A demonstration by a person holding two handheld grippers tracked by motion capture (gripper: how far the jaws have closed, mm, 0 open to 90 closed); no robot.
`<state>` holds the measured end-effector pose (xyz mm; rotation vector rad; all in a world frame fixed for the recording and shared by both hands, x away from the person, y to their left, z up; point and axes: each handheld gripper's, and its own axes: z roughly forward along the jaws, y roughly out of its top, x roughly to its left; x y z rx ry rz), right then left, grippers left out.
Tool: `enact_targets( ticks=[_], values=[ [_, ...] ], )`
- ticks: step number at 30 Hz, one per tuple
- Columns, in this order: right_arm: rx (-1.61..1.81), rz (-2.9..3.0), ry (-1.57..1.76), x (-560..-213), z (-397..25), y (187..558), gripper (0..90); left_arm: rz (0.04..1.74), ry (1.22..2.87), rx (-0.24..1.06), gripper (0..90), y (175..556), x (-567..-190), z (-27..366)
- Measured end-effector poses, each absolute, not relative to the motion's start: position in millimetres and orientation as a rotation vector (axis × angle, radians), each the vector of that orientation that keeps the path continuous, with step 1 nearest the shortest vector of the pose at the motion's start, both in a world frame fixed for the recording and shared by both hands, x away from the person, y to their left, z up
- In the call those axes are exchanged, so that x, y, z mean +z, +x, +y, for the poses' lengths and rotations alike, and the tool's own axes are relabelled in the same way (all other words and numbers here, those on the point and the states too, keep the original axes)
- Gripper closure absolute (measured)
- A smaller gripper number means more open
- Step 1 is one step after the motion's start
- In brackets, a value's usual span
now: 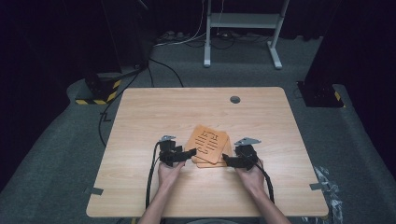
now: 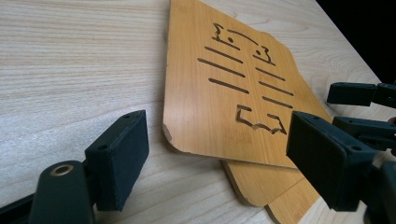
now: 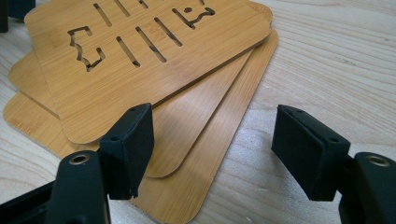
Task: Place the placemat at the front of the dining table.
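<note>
We see three bamboo boards (image 1: 208,145) stacked and fanned near the table's (image 1: 140,121) middle, the top board (image 2: 219,88) lying flat and turned cornerwise, its slots running diagonally away rightward. Our left gripper (image 1: 187,154) and right gripper (image 1: 227,160) flank the stack, both with jaws spread, holding nothing.

I see three honey-orange bamboo boards (image 1: 208,148) with fine straight grain; the top board (image 2: 219,93) carries a cut-out pattern of parallel slots between two jagged, bracket-like shapes. My left claw (image 1: 190,153) and right claw (image 1: 227,160) are matte black, each with a brass-coloured rivet. The pale wooden surface (image 1: 261,116) shows soft wavy grain and one grey round plug (image 1: 235,99).
</note>
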<state>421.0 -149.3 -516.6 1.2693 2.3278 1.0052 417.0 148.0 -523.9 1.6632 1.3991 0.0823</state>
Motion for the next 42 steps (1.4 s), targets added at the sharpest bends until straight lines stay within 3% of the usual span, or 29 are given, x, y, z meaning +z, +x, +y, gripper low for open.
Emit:
enact_targets(
  ticks=[42],
  values=[
    [0.911, 2.325, 1.285, -510.2, -138.6, 436.5, 29.6, 1.384, 1.639, 0.015, 23.6, 418.4, -525.4, 151.5]
  ],
)
